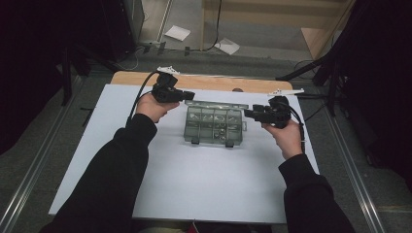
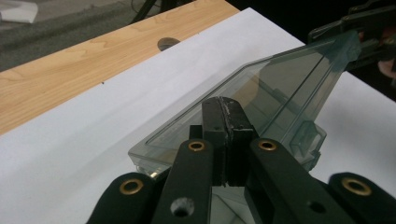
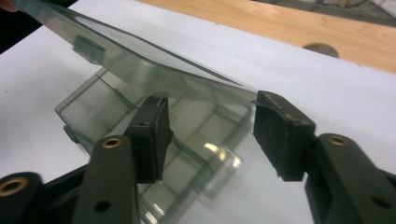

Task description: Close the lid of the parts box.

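Note:
A clear smoky plastic compartment box (image 1: pixel 214 127) sits at the middle of the white board (image 1: pixel 194 184), with small parts in its cells. Its hinged lid (image 1: pixel 216 103) is lifted and tilts over the tray. My left gripper (image 1: pixel 189 94) is at the lid's left end; in the left gripper view its pads (image 2: pixel 226 126) are pressed together at the edge of the lid (image 2: pixel 280 88). My right gripper (image 1: pixel 248 114) is at the box's right end. Its jaws stand open (image 3: pixel 212 135) on either side of the tray's end, under the raised lid (image 3: pixel 130 56), without pressing on it.
A wooden tabletop (image 1: pixel 204 80) with a round hole (image 2: pixel 168 43) shows beyond the board's far edge. Dark stands and cables surround the table, and papers (image 1: pixel 177 33) lie on the floor behind it. Bare board stretches in front of the box.

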The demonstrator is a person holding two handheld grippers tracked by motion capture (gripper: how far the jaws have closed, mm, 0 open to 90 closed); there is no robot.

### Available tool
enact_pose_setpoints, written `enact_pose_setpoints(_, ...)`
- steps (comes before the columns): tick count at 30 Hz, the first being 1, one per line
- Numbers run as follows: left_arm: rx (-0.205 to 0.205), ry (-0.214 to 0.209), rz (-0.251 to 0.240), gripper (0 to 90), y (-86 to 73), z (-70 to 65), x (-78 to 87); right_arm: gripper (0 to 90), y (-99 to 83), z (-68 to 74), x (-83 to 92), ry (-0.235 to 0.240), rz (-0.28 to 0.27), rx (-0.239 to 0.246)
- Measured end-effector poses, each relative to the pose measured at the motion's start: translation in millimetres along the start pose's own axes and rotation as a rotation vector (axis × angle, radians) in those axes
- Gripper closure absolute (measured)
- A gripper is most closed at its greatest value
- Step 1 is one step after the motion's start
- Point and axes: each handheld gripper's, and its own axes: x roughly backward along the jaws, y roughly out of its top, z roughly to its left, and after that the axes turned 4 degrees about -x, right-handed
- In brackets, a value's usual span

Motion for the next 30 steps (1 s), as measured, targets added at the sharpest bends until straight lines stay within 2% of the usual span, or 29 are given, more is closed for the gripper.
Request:
enact_pose_setpoints(3,0.006,-0.007,-0.005,89.1,-2.0,-0.8,-0.7,58.7,-2.7,-5.1,6.9,-0.01,0.007,-0.027)
enact_pose_setpoints(6,0.008,-0.008,-0.003,89.1,-3.6,-1.2,-0.6,64.3,-1.5,-8.5,12.3,0.002,-0.01,-0.057)
enact_pose_setpoints(7,0.011,-0.009,-0.004,89.1,-4.1,-1.4,-0.5,66.0,0.3,-7.7,13.6,0.006,-0.011,-0.08)
enact_pose_setpoints(10,0.008,-0.009,-0.004,89.1,-4.9,-2.2,0.7,74.5,7.9,-4.2,16.2,-0.001,-0.027,-0.099)
enact_pose_setpoints(12,0.003,-0.008,-0.003,89.1,-5.7,-3.1,1.8,81.9,13.8,-1.2,16.9,0.035,-0.035,-0.119)
enact_pose_setpoints(15,-0.003,-0.01,0.002,89.0,-7.3,-4.2,3.4,89.4,22.1,7.4,14.4,0.065,-0.035,-0.113)
enact_pose_setpoints(20,0.005,-0.011,0.001,89.0,-10.1,-4.4,4.4,90.0,30.6,26.7,4.1,0.071,-0.014,-0.057)
enact_pose_setpoints(23,0.002,-0.012,-0.005,89.1,-12.1,-5.2,5.6,90.0,31.0,34.1,-2.0,0.072,0.001,-0.045)
enact_pose_setpoints(30,0.006,-0.021,-0.007,89.0,-18.9,-6.6,8.9,90.0,26.3,41.4,-11.5,0.105,0.009,-0.068)
